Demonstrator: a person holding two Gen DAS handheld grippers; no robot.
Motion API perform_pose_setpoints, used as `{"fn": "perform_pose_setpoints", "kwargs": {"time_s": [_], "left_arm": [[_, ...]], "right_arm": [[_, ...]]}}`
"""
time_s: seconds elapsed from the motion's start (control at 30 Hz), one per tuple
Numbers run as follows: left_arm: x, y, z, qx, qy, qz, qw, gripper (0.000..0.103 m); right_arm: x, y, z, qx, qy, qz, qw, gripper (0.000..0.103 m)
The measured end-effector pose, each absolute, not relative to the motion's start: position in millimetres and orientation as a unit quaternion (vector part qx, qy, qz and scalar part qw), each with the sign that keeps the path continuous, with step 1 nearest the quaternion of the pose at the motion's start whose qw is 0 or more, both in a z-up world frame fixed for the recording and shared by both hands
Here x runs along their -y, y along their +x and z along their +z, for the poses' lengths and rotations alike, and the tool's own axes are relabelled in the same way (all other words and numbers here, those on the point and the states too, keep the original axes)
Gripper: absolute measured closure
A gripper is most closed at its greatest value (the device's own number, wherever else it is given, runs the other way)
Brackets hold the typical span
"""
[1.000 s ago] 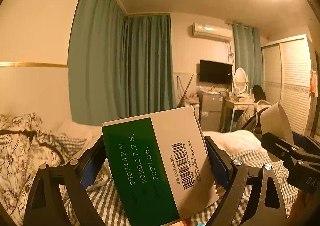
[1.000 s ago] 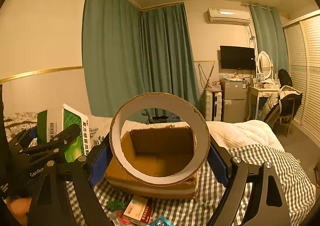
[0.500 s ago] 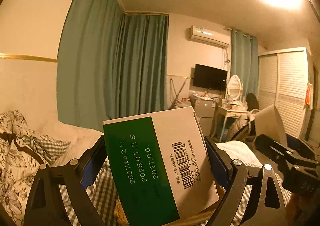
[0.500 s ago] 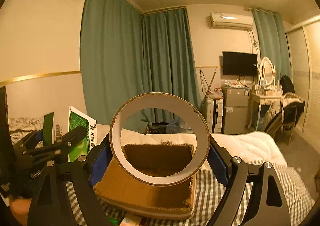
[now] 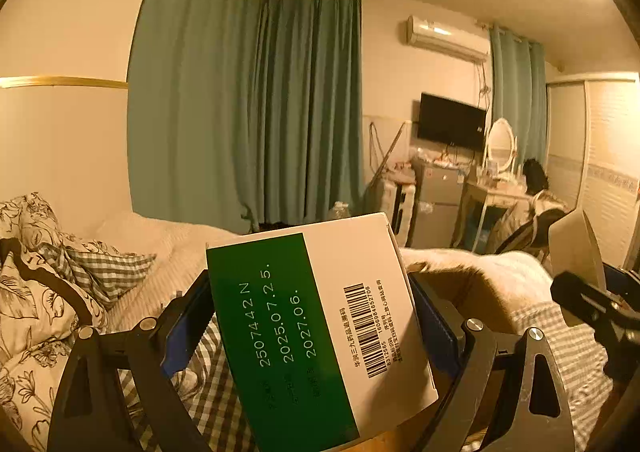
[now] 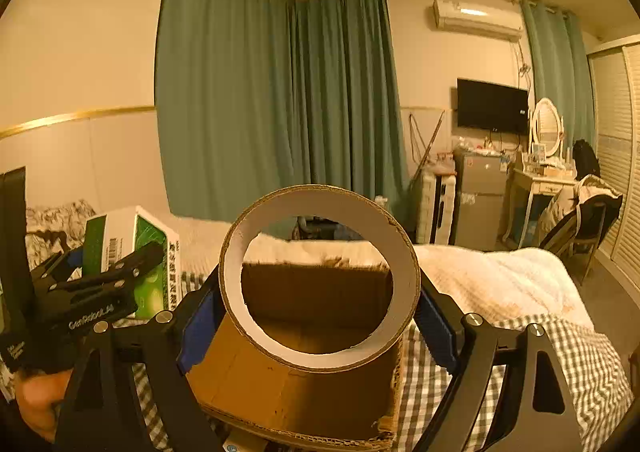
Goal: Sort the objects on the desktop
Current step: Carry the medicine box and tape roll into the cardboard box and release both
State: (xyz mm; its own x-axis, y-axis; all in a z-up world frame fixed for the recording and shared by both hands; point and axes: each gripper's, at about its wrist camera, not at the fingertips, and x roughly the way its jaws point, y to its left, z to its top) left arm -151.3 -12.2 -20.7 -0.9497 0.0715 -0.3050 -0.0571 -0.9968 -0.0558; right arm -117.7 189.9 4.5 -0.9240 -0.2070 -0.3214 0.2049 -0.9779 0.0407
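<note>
At the left of the right wrist view, the left gripper pinches a green-and-white rectangular cardboard medicine box, its long axis tilted up and away. In the left wrist view that box fills the lower centre, clamped between the blue pads. At the centre of the right wrist view, the right gripper clamps a wide brown cardboard tape ring across its sides. The open brown corrugated cardboard carton sits on the checked bedspread directly below and ahead of the ring, so the right hand appears nearer the carton; the box hangs to its left.
</note>
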Motion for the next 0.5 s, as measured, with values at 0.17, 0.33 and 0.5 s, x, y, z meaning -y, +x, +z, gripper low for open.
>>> {"fn": "perform_pose_setpoints", "kwargs": {"time_s": [0.17, 0.33, 0.5], "left_arm": [[10, -169, -42, 0.021, -0.193, 0.980, 0.032, 0.010], [-1, -184, -62, 0.001, -0.230, 0.972, 0.048, 0.010], [-17, -192, -77, -0.022, -0.250, 0.965, 0.070, 0.015]], "right_arm": [[-177, -136, -23, -0.009, 0.202, -0.972, 0.118, 0.018], [-173, -159, -53, -0.018, 0.241, -0.963, 0.116, 0.018], [-179, -181, -84, -0.022, 0.288, -0.952, 0.099, 0.018]]}}
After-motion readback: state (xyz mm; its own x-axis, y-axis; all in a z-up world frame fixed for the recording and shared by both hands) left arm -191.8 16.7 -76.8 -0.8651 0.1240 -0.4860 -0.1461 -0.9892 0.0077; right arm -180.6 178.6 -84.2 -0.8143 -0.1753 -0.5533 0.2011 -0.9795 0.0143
